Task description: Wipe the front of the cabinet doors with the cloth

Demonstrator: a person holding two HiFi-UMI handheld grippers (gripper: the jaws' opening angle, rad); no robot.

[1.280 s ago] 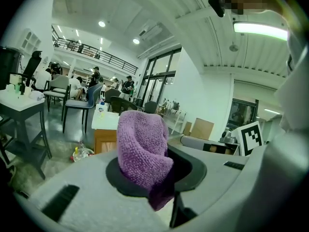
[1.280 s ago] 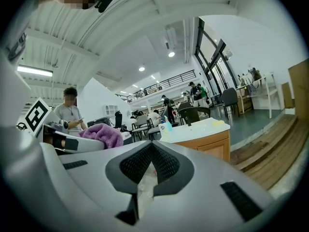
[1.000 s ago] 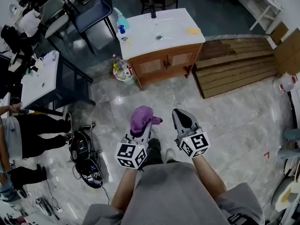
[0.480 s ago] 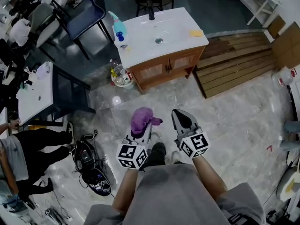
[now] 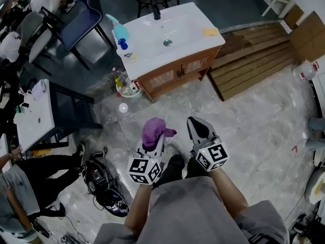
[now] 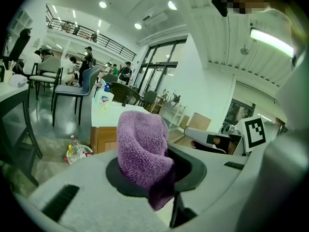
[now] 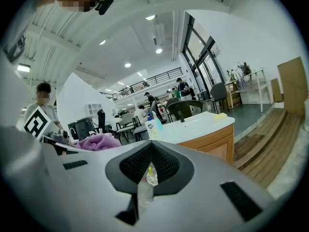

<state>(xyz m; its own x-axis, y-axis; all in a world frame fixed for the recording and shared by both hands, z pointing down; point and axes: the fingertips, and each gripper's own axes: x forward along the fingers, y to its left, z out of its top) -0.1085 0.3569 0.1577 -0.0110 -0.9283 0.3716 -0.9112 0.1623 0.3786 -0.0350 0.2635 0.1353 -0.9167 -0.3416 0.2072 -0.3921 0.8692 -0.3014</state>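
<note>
Approach step: purple terry cloth (image 5: 154, 128) bunched and clamped in left gripper (image 5: 153, 143), right gripper (image 5: 199, 128) closed on nothing, wooden cabinet doors (image 5: 177, 74) under white basin top (image 5: 183, 24) well ahead, so next move likely needs walking closer, then lowering cloth.

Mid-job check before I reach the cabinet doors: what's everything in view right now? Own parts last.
cabinet: 1, wood with white sink top, ahead across the floor
cabinet doors: 2, wood, on its front
faucet: 1, black, back of the sink top
spray bottle: 1, blue, sink top's left corner
sponge: 1, yellow, sink top's right end
bin: 1, white, holding bottles, on the floor left of the cabinet
wooden steps: 1 stack, brown, right of the cabinet
chair: 1, blue, behind at left
cloth: 1, purple, in the left tool
left tool: 1, grey, shut on the cloth
right tool: 1, grey, shut, empty
</note>
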